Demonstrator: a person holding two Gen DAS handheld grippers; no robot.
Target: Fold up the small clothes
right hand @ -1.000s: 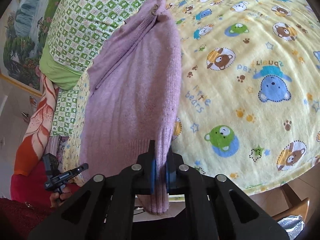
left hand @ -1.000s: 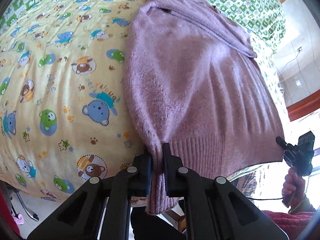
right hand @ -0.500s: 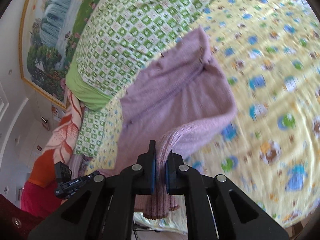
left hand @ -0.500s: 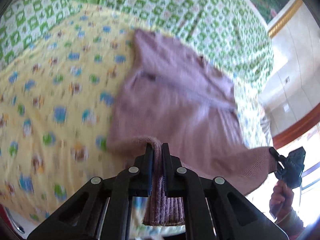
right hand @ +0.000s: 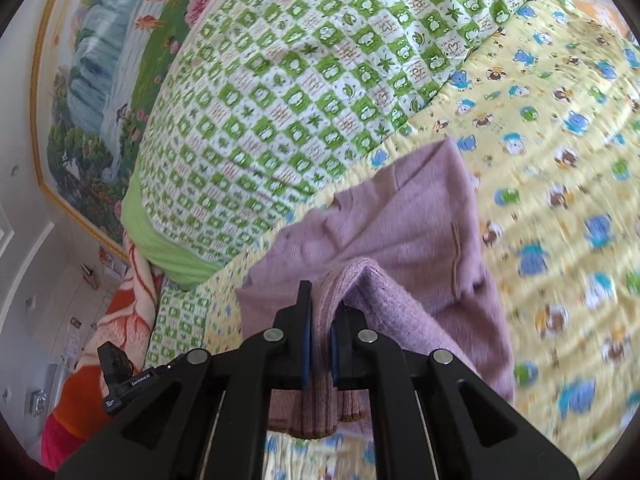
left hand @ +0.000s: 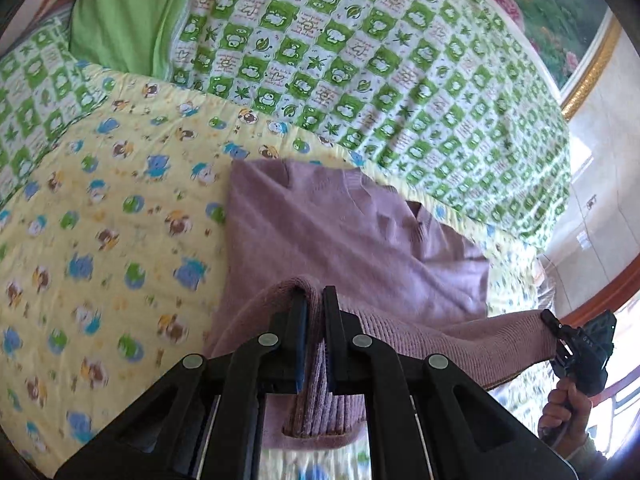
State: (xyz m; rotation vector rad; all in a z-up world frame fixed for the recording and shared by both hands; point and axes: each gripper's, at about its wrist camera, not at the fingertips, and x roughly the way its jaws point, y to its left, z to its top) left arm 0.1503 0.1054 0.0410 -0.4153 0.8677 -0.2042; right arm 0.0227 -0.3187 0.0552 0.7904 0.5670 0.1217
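Note:
A small mauve knitted sweater (left hand: 328, 232) lies on a yellow bear-print blanket (left hand: 100, 240). My left gripper (left hand: 314, 304) is shut on one corner of its ribbed hem and holds it raised above the sweater's body. My right gripper (right hand: 322, 308) is shut on the other hem corner, also lifted over the sweater (right hand: 400, 232). The hem stretches between the two grippers. The right gripper also shows at the right edge of the left wrist view (left hand: 580, 344), and the left gripper at the lower left of the right wrist view (right hand: 120, 376).
A green-and-white checked quilt (left hand: 360, 60) with a plain green pillow (left hand: 120, 12) lies beyond the sweater's collar. The yellow blanket (right hand: 560, 160) spreads to the side. A framed landscape painting (right hand: 100, 60) hangs on the wall behind the bed.
Both grippers have lifted the hem and carried it forward over the sweater toward the collar. The lower half now arches above the upper half.

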